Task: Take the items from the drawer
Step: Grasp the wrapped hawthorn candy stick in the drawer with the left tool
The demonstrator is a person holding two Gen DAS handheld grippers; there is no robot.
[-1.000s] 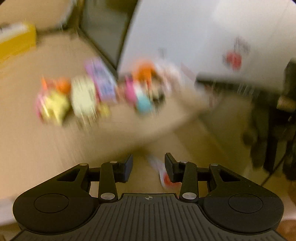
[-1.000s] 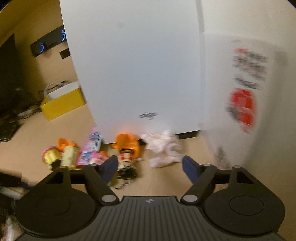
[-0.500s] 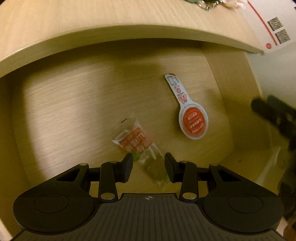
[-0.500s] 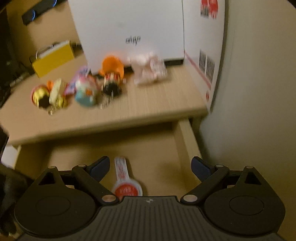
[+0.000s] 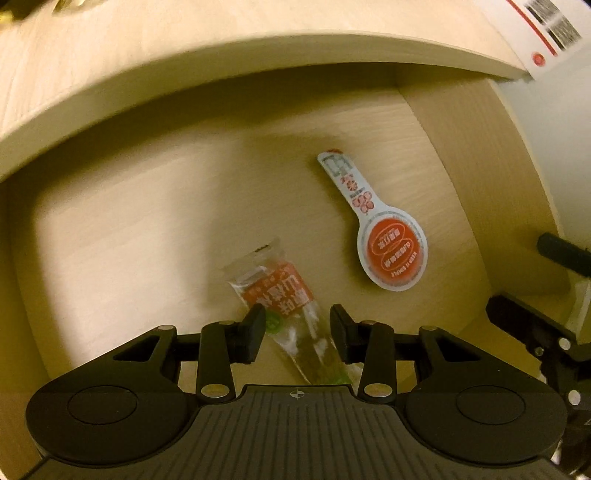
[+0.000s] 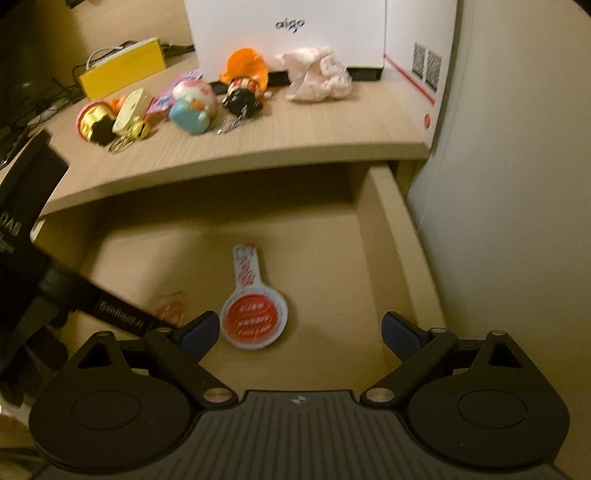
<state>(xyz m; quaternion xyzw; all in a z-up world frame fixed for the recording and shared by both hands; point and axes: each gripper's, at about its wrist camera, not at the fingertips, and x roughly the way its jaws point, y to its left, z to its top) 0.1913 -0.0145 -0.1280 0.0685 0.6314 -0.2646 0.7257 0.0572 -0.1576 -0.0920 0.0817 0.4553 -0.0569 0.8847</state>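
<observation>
The wooden drawer (image 5: 480,177) stands pulled out under the desk top. On its floor lie a clear snack packet with an orange label (image 5: 275,291) and a white spoon-shaped packet with a red round end (image 5: 388,247). My left gripper (image 5: 297,321) is open and low over the snack packet, whose lower half runs between the fingers. In the right wrist view my right gripper (image 6: 299,332) is wide open above the drawer (image 6: 399,243), just near of the spoon-shaped packet (image 6: 253,314). There the snack packet (image 6: 170,308) is partly hidden behind the left gripper's body (image 6: 74,291).
Several small toys (image 6: 192,107), an orange figure (image 6: 245,74) and a pink cloth bundle (image 6: 317,74) sit on the desk top (image 6: 295,136) before a white box (image 6: 288,33). A yellow box (image 6: 122,70) lies far left. A pale wall (image 6: 517,184) borders the drawer's right side.
Both grippers have tipped down from the desk top into the drawer. The left one has closed in on the snack packet, which now lies between its fingers. Neither opening has changed.
</observation>
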